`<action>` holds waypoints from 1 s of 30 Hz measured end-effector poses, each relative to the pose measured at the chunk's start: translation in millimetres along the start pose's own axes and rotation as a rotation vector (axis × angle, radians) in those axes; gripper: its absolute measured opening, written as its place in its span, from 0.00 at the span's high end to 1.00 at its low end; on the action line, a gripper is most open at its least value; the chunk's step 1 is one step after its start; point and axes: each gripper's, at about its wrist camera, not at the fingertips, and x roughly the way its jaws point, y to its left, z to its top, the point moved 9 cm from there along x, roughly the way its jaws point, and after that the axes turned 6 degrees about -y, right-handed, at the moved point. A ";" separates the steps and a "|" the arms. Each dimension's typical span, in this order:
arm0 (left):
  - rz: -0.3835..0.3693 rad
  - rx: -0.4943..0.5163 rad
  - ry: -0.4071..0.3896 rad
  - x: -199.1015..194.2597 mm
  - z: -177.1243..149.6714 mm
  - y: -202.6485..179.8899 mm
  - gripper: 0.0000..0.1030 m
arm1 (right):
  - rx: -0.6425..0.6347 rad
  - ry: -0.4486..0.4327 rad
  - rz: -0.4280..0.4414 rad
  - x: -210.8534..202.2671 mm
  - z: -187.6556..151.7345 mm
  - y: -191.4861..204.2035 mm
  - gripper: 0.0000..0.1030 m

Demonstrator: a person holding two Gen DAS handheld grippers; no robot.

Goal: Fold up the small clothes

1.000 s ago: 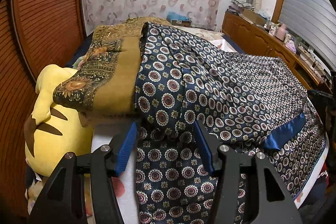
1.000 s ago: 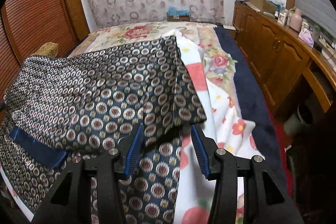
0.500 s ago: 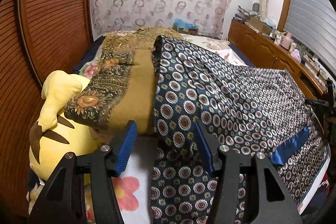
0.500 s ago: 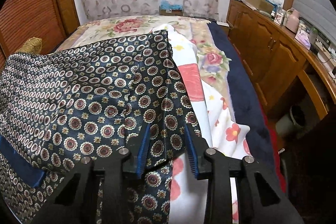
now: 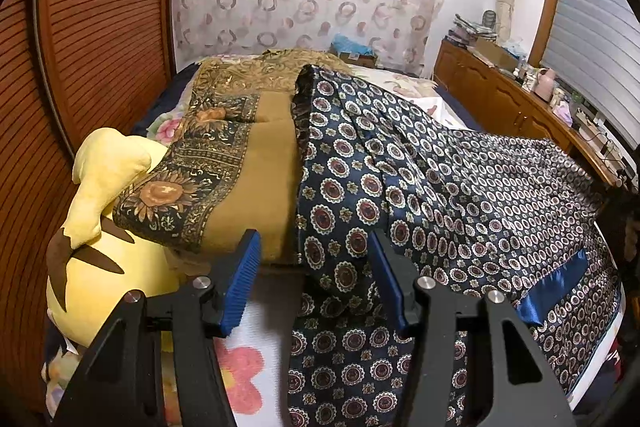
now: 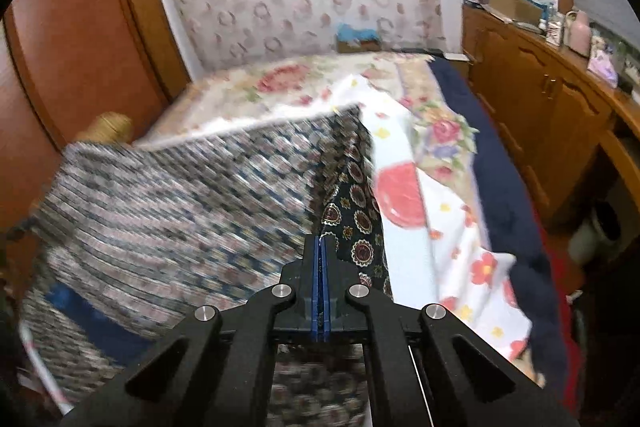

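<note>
- A yellow plush toy [image 5: 100, 227] lies at the bed's left edge, with a mustard sunflower-patterned cloth [image 5: 240, 171] draped beside it.
- The left gripper [image 5: 312, 267] has its fingers closing, pads not yet pressing; the edge of the navy medallion-print garment [image 5: 440, 187] lies between them.
- The garment spreads across the flowered bedsheet [image 6: 448, 211].
- The right gripper [image 6: 321, 247] has its fingers clamped together on the garment's right edge.
</note>
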 end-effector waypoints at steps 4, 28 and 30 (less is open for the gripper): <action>-0.008 -0.005 0.010 3.9 -0.4 -1.6 0.64 | 0.054 -0.065 0.101 -27.4 18.6 16.0 0.99; -0.053 0.020 -0.090 -58.7 -8.9 -17.9 0.99 | 0.093 -0.001 0.019 -72.7 -45.2 -12.3 0.99; -0.054 0.017 -0.089 -64.3 -14.3 -17.1 0.99 | 0.091 0.012 0.028 -75.9 -52.2 -11.2 0.99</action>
